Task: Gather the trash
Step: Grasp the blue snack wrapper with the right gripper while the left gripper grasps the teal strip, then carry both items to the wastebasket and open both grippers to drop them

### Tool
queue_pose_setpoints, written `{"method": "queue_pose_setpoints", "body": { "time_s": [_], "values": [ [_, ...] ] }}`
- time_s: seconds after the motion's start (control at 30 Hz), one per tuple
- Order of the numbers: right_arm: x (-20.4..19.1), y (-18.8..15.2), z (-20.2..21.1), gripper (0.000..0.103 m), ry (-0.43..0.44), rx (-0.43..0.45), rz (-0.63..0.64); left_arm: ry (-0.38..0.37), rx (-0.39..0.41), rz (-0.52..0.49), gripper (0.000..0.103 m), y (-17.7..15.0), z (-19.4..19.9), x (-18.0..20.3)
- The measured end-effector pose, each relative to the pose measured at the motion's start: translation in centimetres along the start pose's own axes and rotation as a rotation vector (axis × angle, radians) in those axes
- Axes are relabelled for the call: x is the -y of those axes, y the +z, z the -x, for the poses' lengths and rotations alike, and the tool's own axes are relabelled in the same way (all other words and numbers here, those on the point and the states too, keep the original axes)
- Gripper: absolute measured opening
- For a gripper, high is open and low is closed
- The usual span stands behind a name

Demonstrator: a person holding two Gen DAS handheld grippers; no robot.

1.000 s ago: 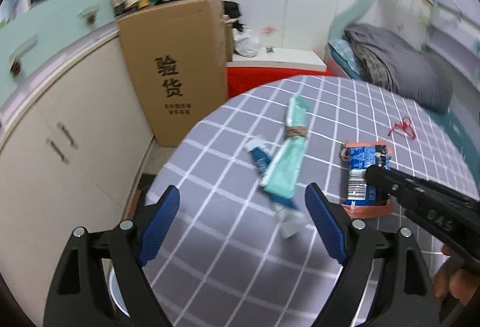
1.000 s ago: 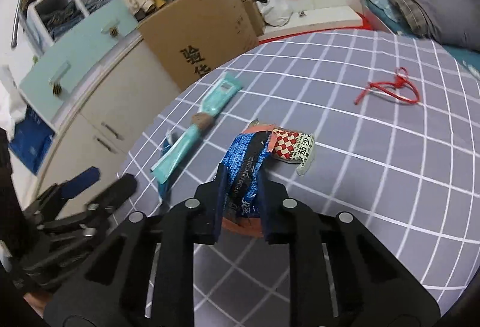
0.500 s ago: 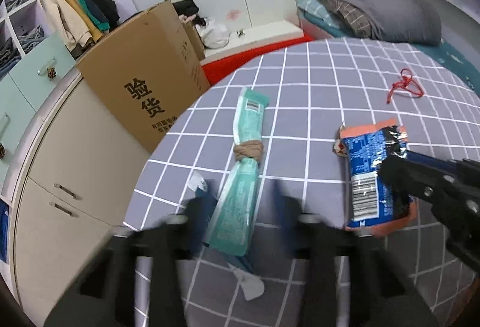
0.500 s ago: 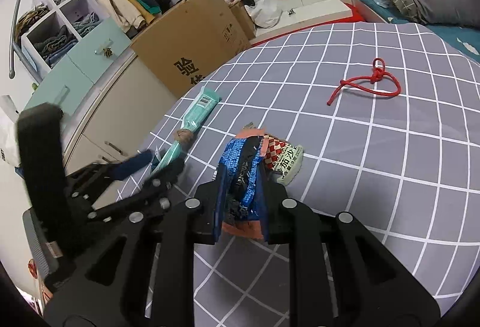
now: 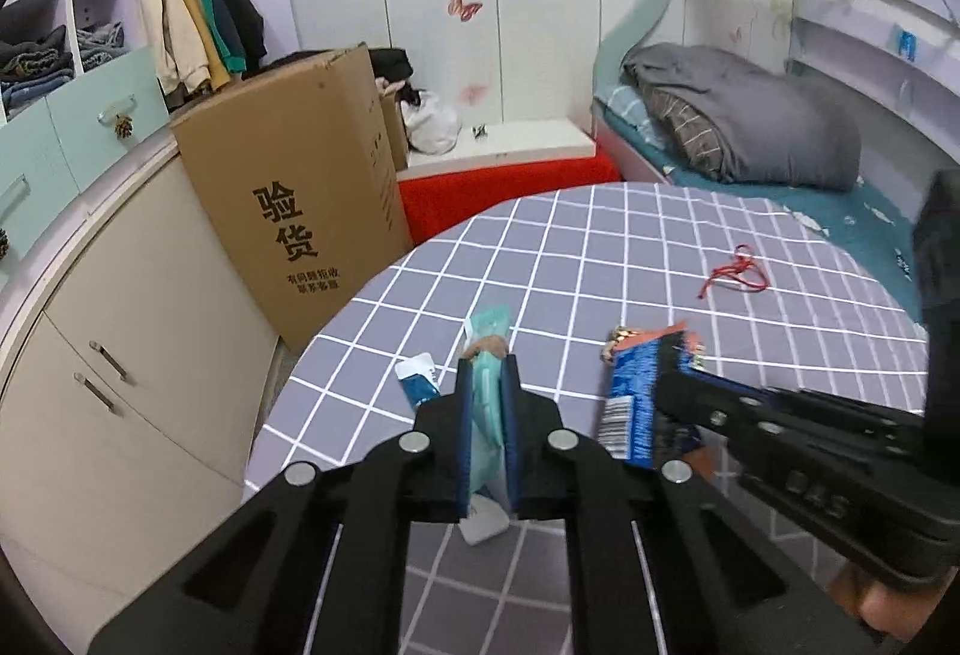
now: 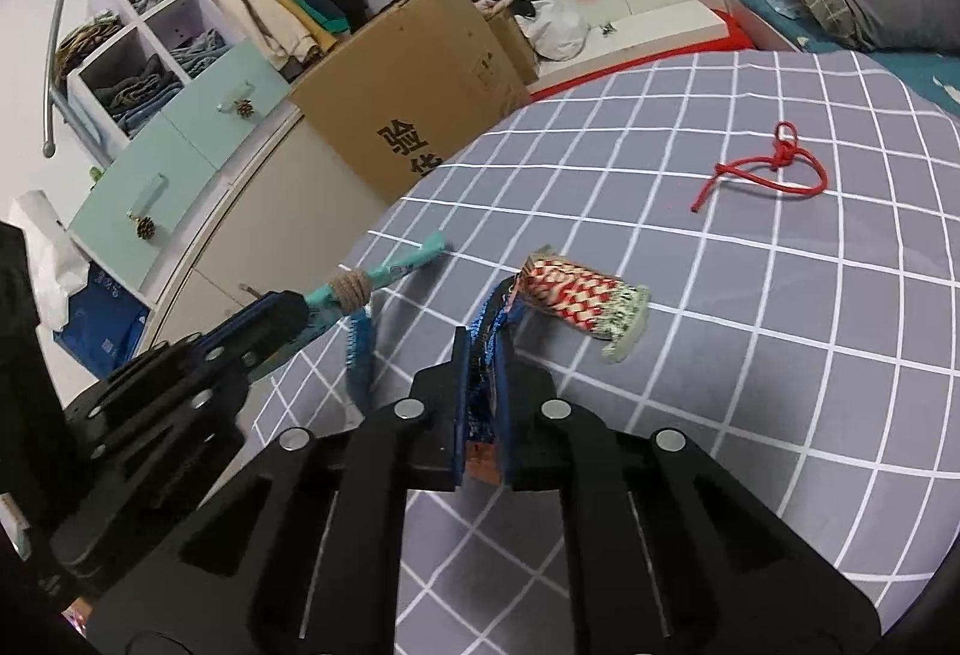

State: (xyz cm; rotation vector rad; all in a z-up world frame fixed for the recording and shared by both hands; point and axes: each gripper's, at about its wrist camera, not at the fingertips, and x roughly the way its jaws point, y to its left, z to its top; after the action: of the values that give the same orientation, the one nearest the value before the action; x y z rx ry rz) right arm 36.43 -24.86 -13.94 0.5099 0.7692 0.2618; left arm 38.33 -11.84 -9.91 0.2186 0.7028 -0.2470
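Note:
My left gripper (image 5: 486, 385) is shut on a long teal wrapper (image 5: 487, 403) tied with a brown band; it also shows in the right wrist view (image 6: 384, 274). A small blue-and-white wrapper (image 5: 420, 385) lies beside it on the table. My right gripper (image 6: 483, 355) is shut on a blue snack wrapper (image 6: 485, 349), lifted off the table, with a red-and-white checked wrapper (image 6: 582, 307) hanging from its end. The blue wrapper also shows in the left wrist view (image 5: 630, 397). A red knotted string (image 6: 774, 169) lies further off on the cloth.
The round table has a grey checked cloth (image 6: 780, 355). A tall cardboard box (image 5: 300, 211) stands by the table's far left edge, next to low cabinets (image 5: 120, 355). A bed with a grey blanket (image 5: 750, 126) is behind right.
My left gripper has shut on the teal wrapper and raised it. My right gripper has lifted the blue wrapper higher off the table, and the checked wrapper came with it.

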Motion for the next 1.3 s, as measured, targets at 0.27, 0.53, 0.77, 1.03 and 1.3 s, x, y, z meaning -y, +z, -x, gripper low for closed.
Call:
{"method": "queue_pose_setpoints", "body": {
  "time_s": [0.27,0.53,0.77,1.03,1.3],
  "values": [
    [-2.4,-1.1,1.8,0.004,-0.013,0.030,0.048,-0.062,0.049,0.044,0.008,-1.5,4.3,-2.1],
    [-2.0,-1.1,0.8,0.058,-0.174,0.030,-0.001,-0.005,0.091,0.116,0.008,-2.9,6.8,-4.8],
    [-2.6,-1.7,-2.1,0.066,-0.283,-0.016,0.047,0.071,0.118,0.147,0.008,-3.9,8.1,-8.1],
    [-4.7,-2.7,-4.4,0.039,-0.367,-0.059,0.164,0.114,0.106,0.226,0.008,-6.5,9.1,-13.4],
    [-9.0,-3.8,-2.0,0.037,-0.268,0.015,0.223,0.157,0.069,0.321,0.008,-10.9,9.4,-19.6]
  ]
}}
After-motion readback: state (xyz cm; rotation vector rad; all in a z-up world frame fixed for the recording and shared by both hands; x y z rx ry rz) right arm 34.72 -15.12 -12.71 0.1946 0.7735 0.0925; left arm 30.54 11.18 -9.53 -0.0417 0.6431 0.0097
